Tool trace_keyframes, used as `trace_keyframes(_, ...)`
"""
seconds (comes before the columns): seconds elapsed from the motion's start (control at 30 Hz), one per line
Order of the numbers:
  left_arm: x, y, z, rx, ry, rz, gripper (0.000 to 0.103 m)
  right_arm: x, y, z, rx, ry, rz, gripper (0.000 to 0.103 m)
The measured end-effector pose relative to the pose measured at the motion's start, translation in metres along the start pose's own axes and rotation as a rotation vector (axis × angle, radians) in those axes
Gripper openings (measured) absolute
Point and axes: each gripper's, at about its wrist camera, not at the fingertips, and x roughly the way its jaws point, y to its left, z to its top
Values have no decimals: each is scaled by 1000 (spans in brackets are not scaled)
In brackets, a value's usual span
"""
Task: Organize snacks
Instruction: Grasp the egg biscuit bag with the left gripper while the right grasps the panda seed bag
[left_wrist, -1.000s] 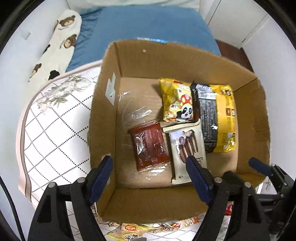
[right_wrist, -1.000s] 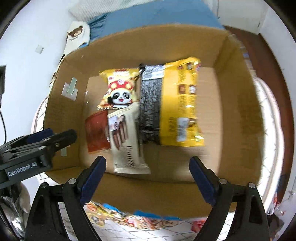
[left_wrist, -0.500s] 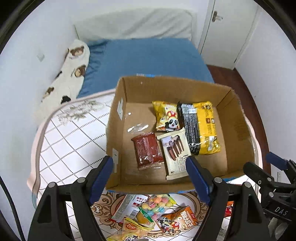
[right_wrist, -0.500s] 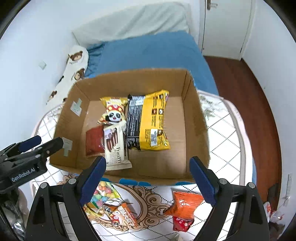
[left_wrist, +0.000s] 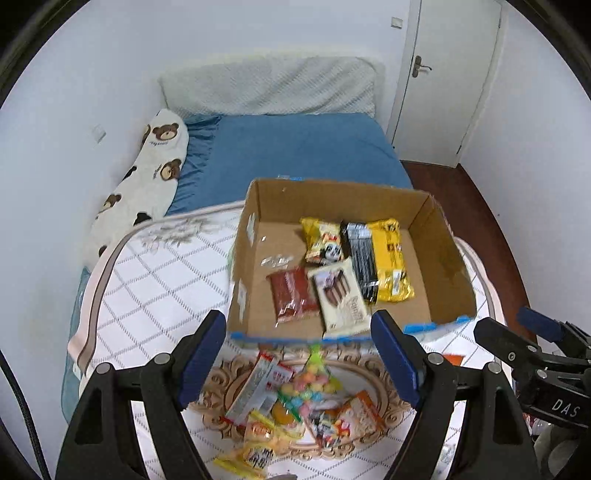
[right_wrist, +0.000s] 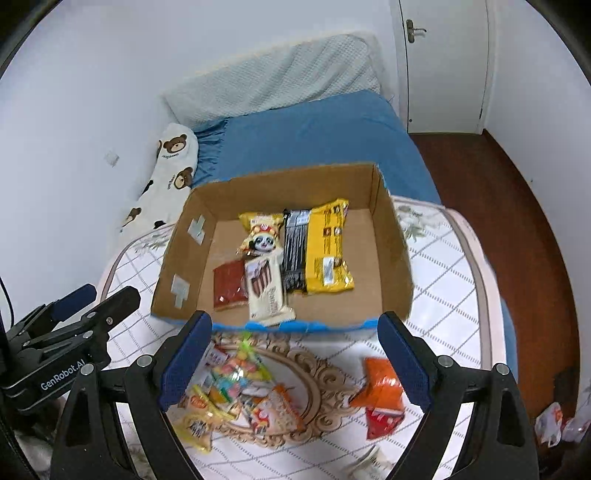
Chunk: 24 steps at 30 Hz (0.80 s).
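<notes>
Sitting on a quilted white cover with a grid pattern (left_wrist: 155, 280), the open cardboard box (left_wrist: 443, 258) holds four snack packs lying flat on its floor: a yellow panda-print bag (left_wrist: 322, 242) at the back, a black-and-yellow pack (left_wrist: 380, 266) just to its right and touching it, a red packet (left_wrist: 293, 295) toward the front left, and a white chocolate-stick pack (left_wrist: 341, 299) beside it, its near end reaching the box's front edge. The right part of the box floor carries no packs. In front of the box, on an ornate brown-patterned patch of the cover, a loose heap of colourful snacks (right_wrist: 236, 384) lies blurred, and an orange packet (right_wrist: 380, 387) with a red one just below it lies apart to the right. The left gripper (left_wrist: 297, 354) hovers above the heap, tilted down toward the box's front edge, its jaws spread wide with nothing between them. The right gripper (right_wrist: 293, 354) hangs beside it at a similar height and angle, jaws likewise spread wide and holding nothing. Behind the box lie a blue bed (right_wrist: 314, 140) and a bear-print pillow (left_wrist: 147, 177).
</notes>
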Motion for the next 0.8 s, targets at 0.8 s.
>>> trace_keyframes(0.8, 189, 28, -192, 261, 582, 96, 60, 220, -14, -167, 585, 565, 240, 93)
